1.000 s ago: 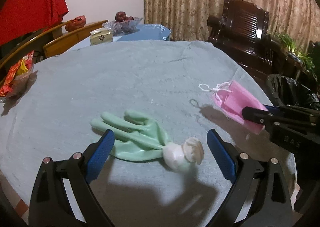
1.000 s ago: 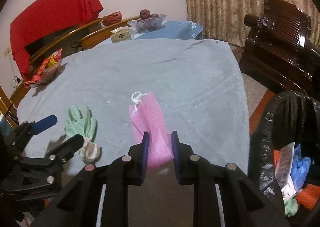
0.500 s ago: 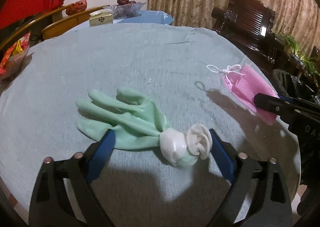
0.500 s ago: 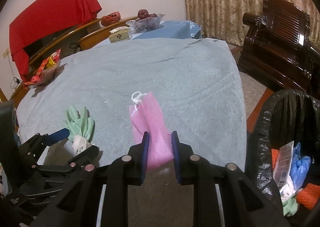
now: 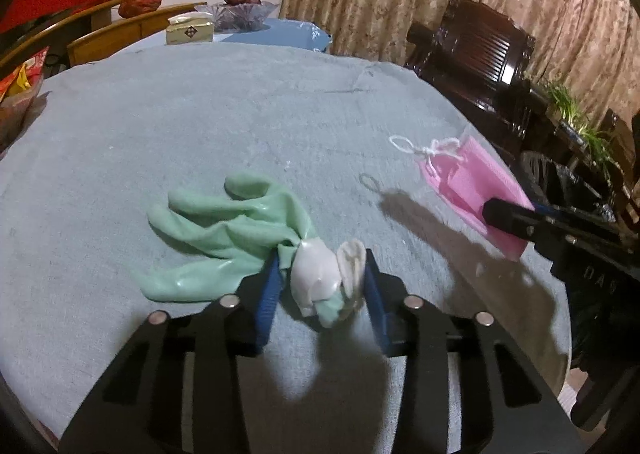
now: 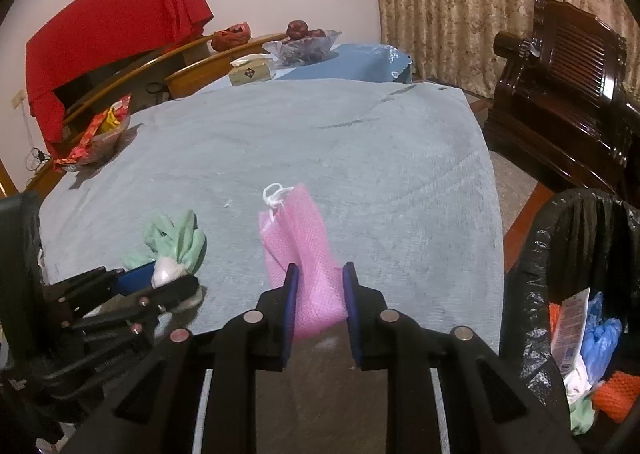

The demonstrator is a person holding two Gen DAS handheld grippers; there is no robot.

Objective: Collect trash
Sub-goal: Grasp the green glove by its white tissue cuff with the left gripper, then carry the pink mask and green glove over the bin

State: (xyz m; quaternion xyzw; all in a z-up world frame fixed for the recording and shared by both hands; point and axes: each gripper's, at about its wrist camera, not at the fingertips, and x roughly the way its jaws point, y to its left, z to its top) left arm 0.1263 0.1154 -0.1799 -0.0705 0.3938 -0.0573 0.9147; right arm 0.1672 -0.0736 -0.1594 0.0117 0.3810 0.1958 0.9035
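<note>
Left gripper (image 5: 320, 286): the jaws, spread wide one second ago with the green glove (image 5: 224, 238) lying loose between them, have narrowed. The blue pads (image 5: 269, 296) now sit against both sides of the glove's white rolled cuff (image 5: 324, 280); motion blur leaves it unclear whether the clamp is complete.

Position: the left gripper has advanced over the grey table cover (image 5: 200, 114), so the cuff now lies at the fingertips.

Glove: its fingers have shifted, and the cuff end appears slightly raised off the cover.

Right wrist view: the left gripper (image 6: 160, 280) has moved inward, overlapping the glove (image 6: 172, 240) where it previously stood beside it
</note>
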